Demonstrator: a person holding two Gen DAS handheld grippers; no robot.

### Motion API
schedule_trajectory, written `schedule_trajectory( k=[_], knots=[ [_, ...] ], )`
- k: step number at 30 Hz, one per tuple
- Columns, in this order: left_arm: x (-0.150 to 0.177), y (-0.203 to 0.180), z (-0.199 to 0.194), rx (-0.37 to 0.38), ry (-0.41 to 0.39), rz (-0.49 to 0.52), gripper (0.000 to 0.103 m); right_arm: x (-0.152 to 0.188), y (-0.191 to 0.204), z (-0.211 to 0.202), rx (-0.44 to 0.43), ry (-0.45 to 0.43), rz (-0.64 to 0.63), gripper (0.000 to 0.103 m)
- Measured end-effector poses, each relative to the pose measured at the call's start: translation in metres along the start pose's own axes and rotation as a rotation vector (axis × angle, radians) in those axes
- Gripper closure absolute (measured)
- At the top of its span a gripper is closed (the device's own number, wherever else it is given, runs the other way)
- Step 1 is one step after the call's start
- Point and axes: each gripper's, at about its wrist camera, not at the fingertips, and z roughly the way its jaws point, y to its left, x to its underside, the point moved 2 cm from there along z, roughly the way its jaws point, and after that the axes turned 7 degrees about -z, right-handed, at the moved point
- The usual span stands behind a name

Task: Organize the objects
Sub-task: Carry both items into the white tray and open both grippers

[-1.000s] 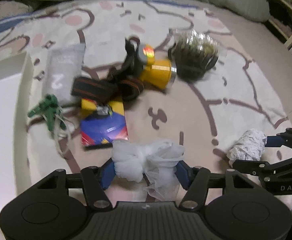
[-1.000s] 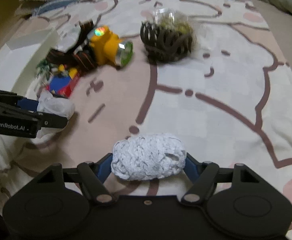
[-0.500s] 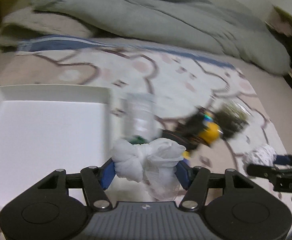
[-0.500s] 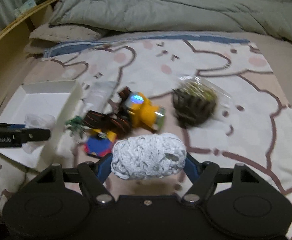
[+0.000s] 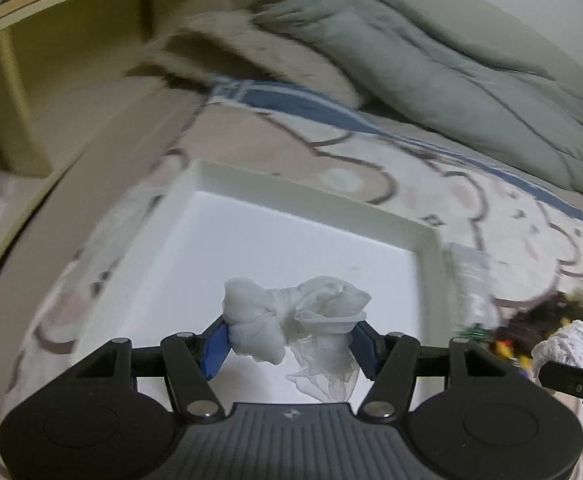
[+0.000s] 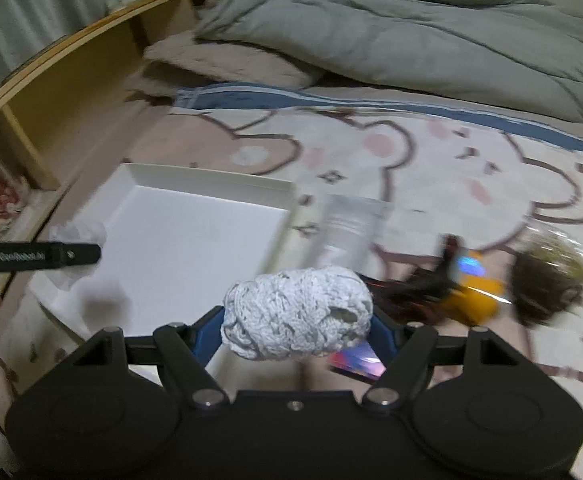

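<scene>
the left gripper (image 5: 289,338) is clamped on a knotted white gauze bundle (image 5: 295,320), held above the floor of the white tray (image 5: 311,196) — its blue pads (image 5: 215,346) press both ends. the right gripper (image 6: 296,330) grips a ball of white cord (image 6: 297,312) just off the tray's right wall, over the cartoon-print blanket (image 6: 451,160). beyond it lie a yellow headlamp (image 6: 471,292), a clear packet (image 6: 347,228) and a dark woven ball (image 6: 547,276) — all blurred
</scene>
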Motion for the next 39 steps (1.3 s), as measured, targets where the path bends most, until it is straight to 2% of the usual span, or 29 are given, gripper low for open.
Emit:
schedule_trajectory(
  k=[6, 14, 19, 24, 26, 33, 34, 39],
  knots=[
    [-0.004, 0.039, 0.007, -0.058, 0.002, -0.062, 0.04, -0.018, 0.054, 0.033, -0.07, 0.001, -0.014, 0.028],
    [-0.005, 0.069, 0.025, -0.105, 0.059, -0.059, 0.04, -0.034, 0.1, 0.064, -0.125, 0.052, -0.071, 0.028],
    [-0.004, 0.082, 0.037, -0.156, 0.111, -0.042, 0.04, -0.042, 0.11, 0.074, -0.115, 0.08, -0.121, 0.028],
    [-0.002, 0.088, 0.039, -0.219, 0.098, 0.018, 0.038, -0.052, 0.118, 0.084, -0.116, 0.079, -0.093, 0.028],
    [0.0, 0.088, 0.039, -0.214, 0.098, 0.038, 0.038, -0.057, 0.121, 0.088, -0.118, 0.073, -0.066, 0.028],
    [0.008, 0.081, 0.034, -0.196, 0.095, 0.126, 0.02, -0.071, 0.137, 0.102, -0.123, 0.046, 0.014, 0.028],
    [0.008, 0.08, 0.034, -0.201, 0.09, 0.136, 0.014, -0.073, 0.14, 0.105, -0.124, 0.045, 0.025, 0.028],
    [0.012, 0.077, 0.033, -0.199, 0.087, 0.176, 0.012, -0.082, 0.155, 0.115, -0.125, 0.026, 0.058, 0.025]
  ],
)
